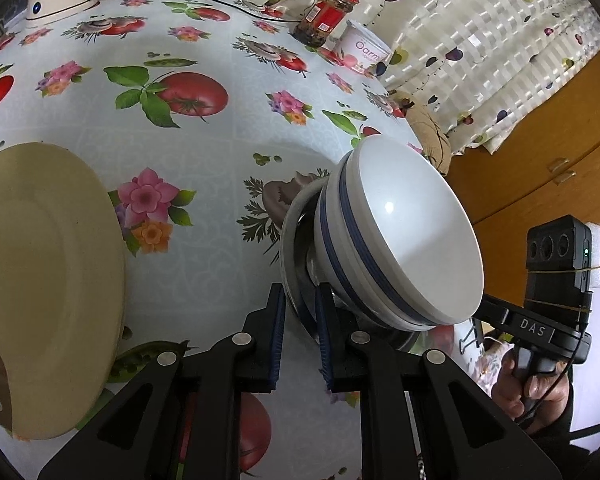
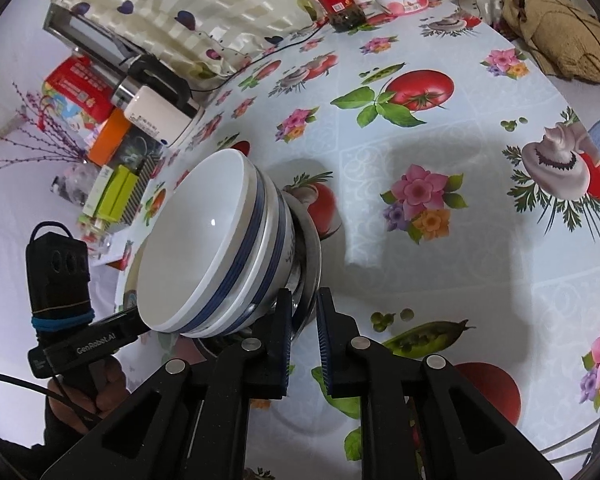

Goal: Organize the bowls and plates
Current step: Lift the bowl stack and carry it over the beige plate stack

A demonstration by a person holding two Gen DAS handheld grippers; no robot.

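A stack of white bowls with blue bands (image 1: 400,236) sits in a shiny metal plate (image 1: 290,248); both are held tilted above the flowered table. My left gripper (image 1: 299,344) is shut on the metal plate's rim. My right gripper (image 2: 304,340) is shut on the opposite rim of the same metal plate (image 2: 312,248), with the bowls (image 2: 204,240) to its left. A cream plate (image 1: 40,280) lies on the table at the left of the left wrist view.
A red-lidded jar (image 1: 326,16) and a yoghurt tub (image 1: 366,50) stand at the table's far edge by the curtain. A kettle (image 2: 156,100) and boxes (image 2: 112,184) stand at the left. A brown cloth bag (image 2: 560,36) lies at the far right.
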